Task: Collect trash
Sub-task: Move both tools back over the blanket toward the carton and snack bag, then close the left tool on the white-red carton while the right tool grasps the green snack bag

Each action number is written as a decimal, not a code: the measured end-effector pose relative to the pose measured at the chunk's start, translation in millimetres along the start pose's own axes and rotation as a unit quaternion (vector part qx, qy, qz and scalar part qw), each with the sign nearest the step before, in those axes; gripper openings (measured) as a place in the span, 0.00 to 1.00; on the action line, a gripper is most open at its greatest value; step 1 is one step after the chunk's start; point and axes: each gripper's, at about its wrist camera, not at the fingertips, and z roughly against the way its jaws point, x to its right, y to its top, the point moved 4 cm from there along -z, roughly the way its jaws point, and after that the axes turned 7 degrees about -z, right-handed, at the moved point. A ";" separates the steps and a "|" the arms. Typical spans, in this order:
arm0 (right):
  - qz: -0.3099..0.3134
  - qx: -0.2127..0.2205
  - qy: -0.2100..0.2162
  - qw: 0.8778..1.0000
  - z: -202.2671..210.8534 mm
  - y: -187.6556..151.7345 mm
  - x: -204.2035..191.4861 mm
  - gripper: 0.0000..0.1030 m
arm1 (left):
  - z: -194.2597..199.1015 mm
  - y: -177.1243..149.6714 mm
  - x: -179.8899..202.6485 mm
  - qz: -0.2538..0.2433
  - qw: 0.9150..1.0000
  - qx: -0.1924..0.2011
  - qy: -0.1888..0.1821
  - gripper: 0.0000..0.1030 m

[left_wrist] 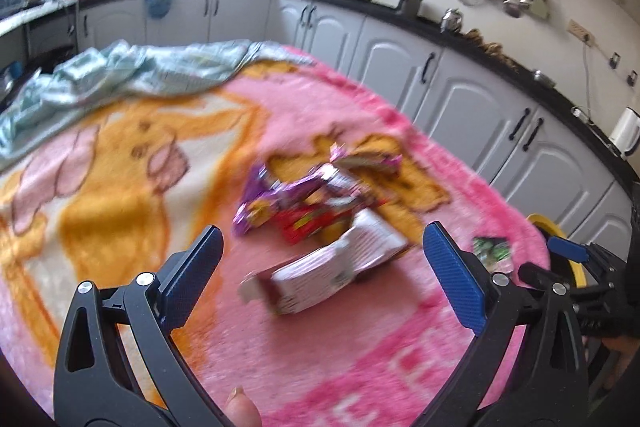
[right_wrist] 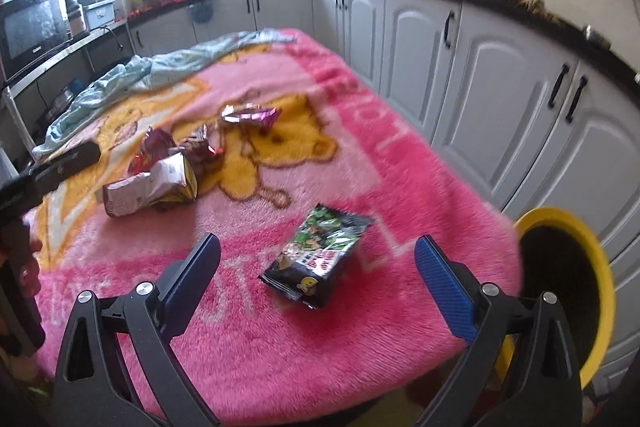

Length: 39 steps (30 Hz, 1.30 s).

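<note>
A pile of crumpled snack wrappers lies on the pink blanket: a white-and-brown pack (left_wrist: pixel 332 267) (right_wrist: pixel 148 187), a red wrapper (left_wrist: pixel 308 223) and purple ones (left_wrist: pixel 280 199) (right_wrist: pixel 248 117). A black-and-green snack bag (right_wrist: pixel 320 259) (left_wrist: pixel 492 251) lies apart, near the table's edge. My left gripper (left_wrist: pixel 324 259) is open, just before the white pack. My right gripper (right_wrist: pixel 318 267) is open with the black-and-green bag between its fingers' line. A yellow-rimmed bin (right_wrist: pixel 568 283) (left_wrist: pixel 560 243) stands beside the table at the right.
A pink cartoon blanket (right_wrist: pixel 280 347) covers the table, with a pale green cloth (right_wrist: pixel 132 75) (left_wrist: pixel 132 71) bunched at its far end. Grey kitchen cabinets (right_wrist: pixel 480 75) and black counters run behind and to the right. A microwave (right_wrist: pixel 32 27) stands at the left.
</note>
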 end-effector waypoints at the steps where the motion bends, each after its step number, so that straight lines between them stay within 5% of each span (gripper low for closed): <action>1: -0.005 -0.008 0.002 1.000 -7.1 0.2 0.7 0.92 | -3.2 -2.8 -2.5 0.004 1.000 -0.006 0.002 0.89; 4: -0.025 -0.031 0.000 0.999 -26.5 -0.7 6.4 0.91 | -15.1 -11.6 -11.7 0.019 1.000 -0.023 -0.005 0.89; 9: -0.062 -0.071 0.017 0.995 -48.2 -9.3 15.0 0.73 | -26.3 -18.0 -9.4 0.024 0.998 -0.038 -0.035 0.89; 20: -0.064 -0.067 0.017 0.996 -42.7 -14.5 26.3 0.40 | -48.2 -26.2 -15.6 0.062 0.990 -0.066 -0.105 0.88; 28: -0.060 -0.071 0.033 0.995 -37.8 -16.0 21.4 0.33 | -44.2 -29.3 -19.5 0.049 0.993 -0.074 -0.082 0.46; 39: -0.063 -0.069 0.050 0.994 -29.6 -16.4 20.1 0.25 | -26.5 -28.4 -1.7 0.019 0.990 -0.065 -0.121 0.20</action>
